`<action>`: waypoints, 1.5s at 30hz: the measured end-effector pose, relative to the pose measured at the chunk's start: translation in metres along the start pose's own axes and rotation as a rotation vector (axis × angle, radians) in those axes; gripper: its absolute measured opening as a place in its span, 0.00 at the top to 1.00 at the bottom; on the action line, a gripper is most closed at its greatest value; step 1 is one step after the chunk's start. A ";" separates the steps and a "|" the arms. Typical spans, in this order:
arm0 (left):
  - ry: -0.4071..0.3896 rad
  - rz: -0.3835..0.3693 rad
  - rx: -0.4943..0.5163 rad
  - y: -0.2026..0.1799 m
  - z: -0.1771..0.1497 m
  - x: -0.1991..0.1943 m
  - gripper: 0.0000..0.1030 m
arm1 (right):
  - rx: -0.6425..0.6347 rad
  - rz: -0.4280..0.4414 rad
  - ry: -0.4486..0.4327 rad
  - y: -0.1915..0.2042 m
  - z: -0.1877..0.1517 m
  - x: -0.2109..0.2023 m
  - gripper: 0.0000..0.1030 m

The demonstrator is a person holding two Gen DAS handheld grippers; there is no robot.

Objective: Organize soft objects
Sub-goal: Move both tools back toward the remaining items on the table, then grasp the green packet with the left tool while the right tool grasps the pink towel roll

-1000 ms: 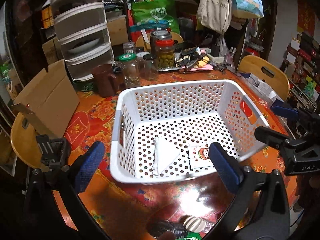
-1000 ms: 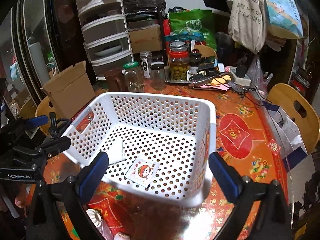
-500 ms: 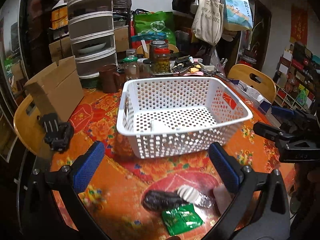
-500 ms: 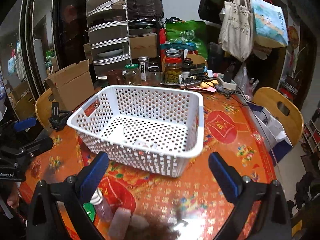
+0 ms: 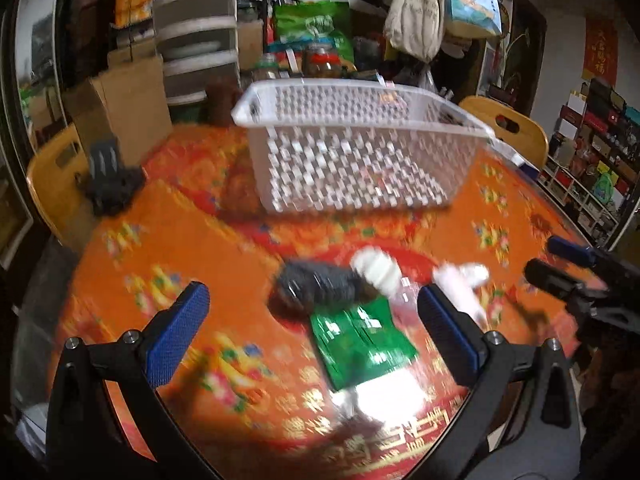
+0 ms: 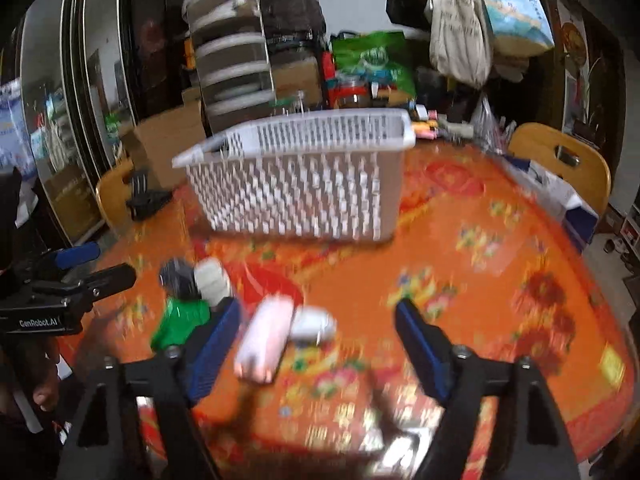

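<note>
A white perforated basket [image 5: 352, 152] [image 6: 304, 184] stands on the orange table. In front of it lie a dark rolled item [image 5: 316, 286] [image 6: 178, 274], a white striped roll [image 5: 378, 268] [image 6: 212, 280], a green packet [image 5: 360, 344] [image 6: 180, 322], a pink roll [image 5: 460, 284] [image 6: 264, 340] and a small white item [image 6: 314, 326]. My left gripper [image 5: 312, 332] is open, low over the dark item and green packet. My right gripper [image 6: 318, 348] is open, with the pink roll and white item between its fingers. Both views are blurred.
A black clamp [image 5: 108, 176] [image 6: 146, 200] lies at the table's left edge. A cardboard box [image 5: 128, 108], drawer unit [image 5: 196, 40], jars and bags crowd the far side. Wooden chairs [image 5: 508, 128] [image 6: 560, 160] stand around the table.
Both grippers have pulled back from over the basket and dropped low toward the table's near side. The soft items in front of the basket have come into view between the fingers.
</note>
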State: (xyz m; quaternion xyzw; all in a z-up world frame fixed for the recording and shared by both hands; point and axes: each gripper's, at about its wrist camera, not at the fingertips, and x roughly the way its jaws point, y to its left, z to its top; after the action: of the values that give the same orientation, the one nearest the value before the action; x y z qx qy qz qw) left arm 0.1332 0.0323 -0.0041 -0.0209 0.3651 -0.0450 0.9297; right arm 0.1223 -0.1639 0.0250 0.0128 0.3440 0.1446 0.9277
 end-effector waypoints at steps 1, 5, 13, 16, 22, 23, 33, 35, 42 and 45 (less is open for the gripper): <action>0.014 -0.006 0.002 -0.003 -0.008 0.006 0.00 | 0.009 0.004 0.007 0.002 -0.008 0.002 0.37; 0.065 -0.027 -0.004 -0.009 -0.028 0.026 0.04 | 0.029 0.047 0.054 0.011 -0.029 0.016 0.53; 0.059 -0.038 -0.008 -0.014 -0.041 0.039 0.10 | 0.036 0.088 0.080 0.022 -0.039 0.030 0.58; 0.060 -0.030 0.013 -0.017 -0.039 0.042 0.14 | 0.029 0.096 0.092 0.025 -0.039 0.035 0.62; 0.076 -0.032 0.020 -0.020 -0.041 0.050 0.22 | 0.006 0.112 0.106 0.035 -0.039 0.042 0.67; 0.076 -0.034 0.021 -0.020 -0.041 0.050 0.24 | 0.004 0.114 0.109 0.036 -0.039 0.043 0.68; 0.073 -0.039 0.041 -0.026 -0.041 0.056 0.42 | -0.008 0.118 0.105 0.039 -0.036 0.050 0.69; 0.065 -0.043 0.044 -0.026 -0.042 0.055 0.47 | -0.016 0.116 0.102 0.040 -0.037 0.050 0.70; 0.025 -0.069 0.019 -0.015 -0.043 0.046 0.69 | -0.033 0.113 0.092 0.041 -0.039 0.049 0.73; 0.023 -0.066 0.020 -0.011 -0.046 0.046 0.70 | -0.033 0.118 0.092 0.042 -0.040 0.049 0.74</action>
State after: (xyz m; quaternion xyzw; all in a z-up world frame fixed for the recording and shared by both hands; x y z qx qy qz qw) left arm 0.1349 0.0161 -0.0680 -0.0232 0.3743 -0.0796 0.9236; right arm 0.1214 -0.1134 -0.0311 0.0110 0.3824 0.2050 0.9009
